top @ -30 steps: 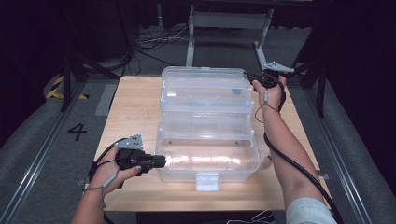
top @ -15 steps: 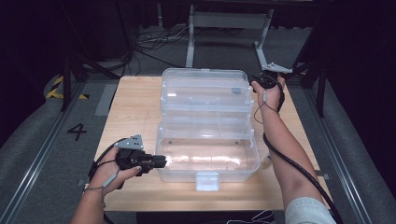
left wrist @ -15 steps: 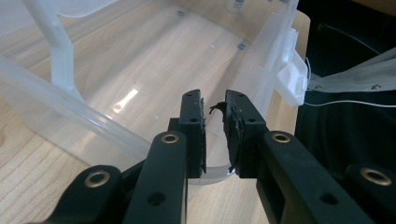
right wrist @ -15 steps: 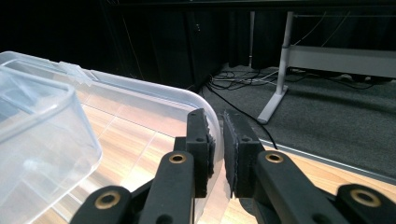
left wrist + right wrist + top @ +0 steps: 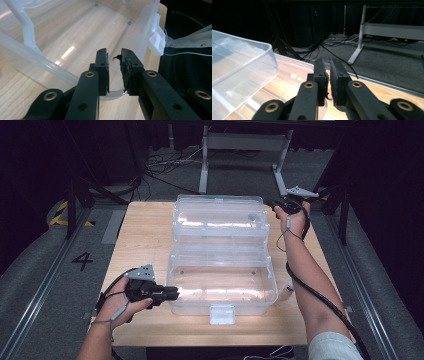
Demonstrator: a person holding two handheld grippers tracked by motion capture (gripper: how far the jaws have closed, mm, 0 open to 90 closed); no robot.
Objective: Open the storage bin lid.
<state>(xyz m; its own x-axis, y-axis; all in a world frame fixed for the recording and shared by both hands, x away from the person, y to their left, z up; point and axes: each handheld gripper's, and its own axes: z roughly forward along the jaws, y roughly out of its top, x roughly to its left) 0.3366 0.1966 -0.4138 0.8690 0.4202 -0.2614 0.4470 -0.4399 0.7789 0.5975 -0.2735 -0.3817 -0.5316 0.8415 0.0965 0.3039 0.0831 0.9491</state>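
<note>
No change since half a second ago: both hands and clear plastic box [image 5: 222, 265] unmoved. Box sits mid-bench, lid [image 5: 218, 217] open toward the far edge, tub bare inside. Left gripper [image 5: 170, 293] pinches the tub's near-left rim [image 5: 62, 75]. Right gripper [image 5: 276, 204] pinches the lid's far-right corner, jaws pressed nearly together.

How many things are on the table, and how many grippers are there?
Clear box: 1
Lid: 1, open, joined to the box
Grippers: 2, left gripper and right gripper
Total: 4
</note>
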